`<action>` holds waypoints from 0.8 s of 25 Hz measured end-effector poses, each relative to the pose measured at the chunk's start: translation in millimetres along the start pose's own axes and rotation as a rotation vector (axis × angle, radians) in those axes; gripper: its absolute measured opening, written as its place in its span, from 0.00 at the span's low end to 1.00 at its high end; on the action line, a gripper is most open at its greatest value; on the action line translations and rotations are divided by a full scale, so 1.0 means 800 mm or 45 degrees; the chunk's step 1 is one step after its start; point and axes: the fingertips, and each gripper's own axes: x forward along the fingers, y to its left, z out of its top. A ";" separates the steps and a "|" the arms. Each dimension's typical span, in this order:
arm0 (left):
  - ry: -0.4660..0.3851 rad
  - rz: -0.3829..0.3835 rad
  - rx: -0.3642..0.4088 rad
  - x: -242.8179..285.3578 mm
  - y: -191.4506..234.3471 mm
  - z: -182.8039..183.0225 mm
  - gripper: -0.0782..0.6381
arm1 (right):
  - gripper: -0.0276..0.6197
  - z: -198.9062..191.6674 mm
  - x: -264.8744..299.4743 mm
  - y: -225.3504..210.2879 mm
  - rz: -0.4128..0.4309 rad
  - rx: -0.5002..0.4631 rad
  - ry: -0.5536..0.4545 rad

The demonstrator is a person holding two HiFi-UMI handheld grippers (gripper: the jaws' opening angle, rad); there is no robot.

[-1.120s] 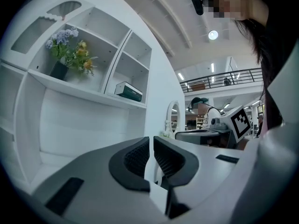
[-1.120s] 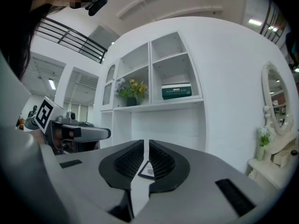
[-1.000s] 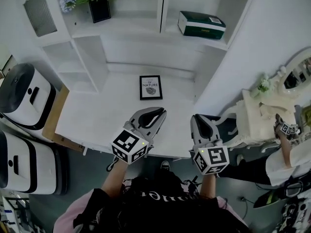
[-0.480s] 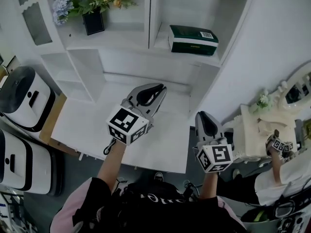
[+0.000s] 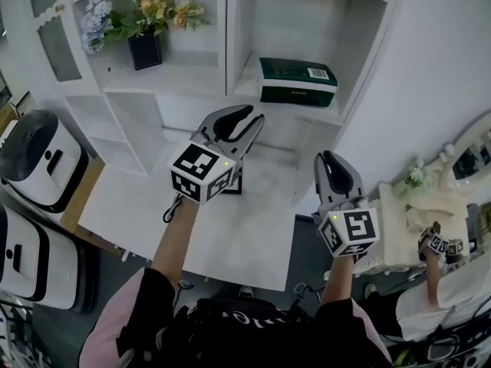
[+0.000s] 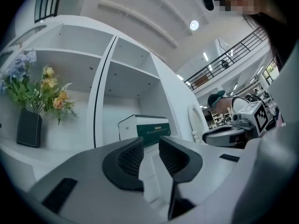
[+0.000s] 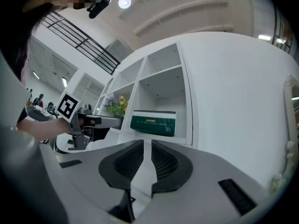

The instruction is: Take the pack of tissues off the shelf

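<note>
The pack of tissues [image 5: 298,81] is a dark green and white box lying in the right-hand shelf compartment; it also shows in the left gripper view [image 6: 145,129] and the right gripper view [image 7: 153,123]. My left gripper [image 5: 244,116] is raised over the desk, below and left of the pack and apart from it. Its jaws [image 6: 150,143] are opening, with a narrow gap and nothing between them. My right gripper [image 5: 331,159] hangs lower, at the desk's right edge, below the pack. It is shut and empty [image 7: 147,146].
A black pot of flowers [image 5: 144,50] stands in the left shelf compartment. A framed picture [image 5: 232,184] lies on the white desk [image 5: 253,228], mostly hidden by my left gripper. Two white appliances [image 5: 38,159] stand at the left. Another person's hand with a marker cube [image 5: 437,244] shows at the right.
Both grippers have risen toward the shelf, the left one further. The left jaws have parted a little. The shelf now sits nearer in view.
</note>
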 end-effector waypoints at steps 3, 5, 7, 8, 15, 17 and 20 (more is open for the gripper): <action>0.014 0.018 0.014 0.018 0.012 0.006 0.29 | 0.14 0.018 0.013 -0.014 0.012 -0.057 -0.033; 0.014 0.016 0.002 0.028 0.016 0.010 0.34 | 0.14 0.031 0.023 -0.026 0.005 -0.076 -0.058; 0.011 0.016 -0.017 0.038 0.020 0.014 0.37 | 0.14 0.043 0.035 -0.040 -0.006 -0.071 -0.083; 0.011 0.020 -0.023 0.042 0.022 0.015 0.38 | 0.14 0.048 0.041 -0.047 -0.007 -0.058 -0.095; 0.065 0.051 -0.024 0.070 0.031 0.014 0.39 | 0.14 0.060 0.066 -0.075 0.019 0.038 -0.127; 0.080 0.050 -0.036 0.074 0.034 0.010 0.39 | 0.14 0.055 0.070 -0.076 0.021 0.040 -0.117; 0.096 0.039 -0.074 0.078 0.036 0.009 0.39 | 0.14 0.050 0.077 -0.077 0.021 0.038 -0.106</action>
